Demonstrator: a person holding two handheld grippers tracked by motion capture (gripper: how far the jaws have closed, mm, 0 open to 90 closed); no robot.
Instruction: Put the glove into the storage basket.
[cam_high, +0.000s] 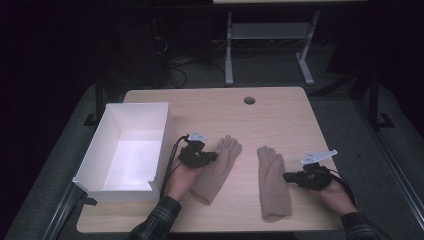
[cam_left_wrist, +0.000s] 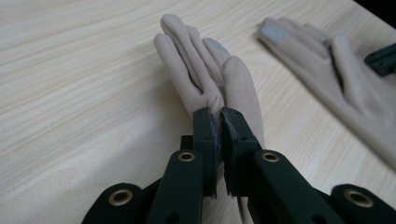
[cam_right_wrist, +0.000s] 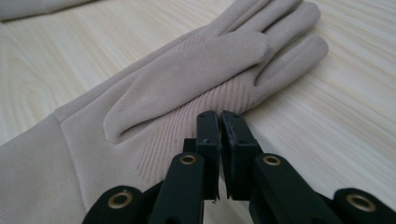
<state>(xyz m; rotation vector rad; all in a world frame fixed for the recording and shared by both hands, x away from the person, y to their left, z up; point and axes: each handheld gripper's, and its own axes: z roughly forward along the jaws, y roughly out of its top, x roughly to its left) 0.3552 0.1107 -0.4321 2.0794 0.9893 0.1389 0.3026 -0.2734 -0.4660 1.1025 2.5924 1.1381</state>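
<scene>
Seen from above: two beige gloves flat on a pale wooden tabletop, near its front edge, fingers pointing toward the far edge. Left glove lying just right of centre-left, long axis tilted slightly rightward, pinched along its left side by the left gripper, jaws nearly closed on a fold of fabric. Right glove lying roughly straight, cuff toward the front edge, immediately left of the right gripper, jaws narrowed to a slit at its thumb-side edge, apparently nipping the fabric there. Each hand beside its own glove. White open box at the left edge, likely the destination. Dim room beyond, grey carpet, another table's legs behind.
</scene>
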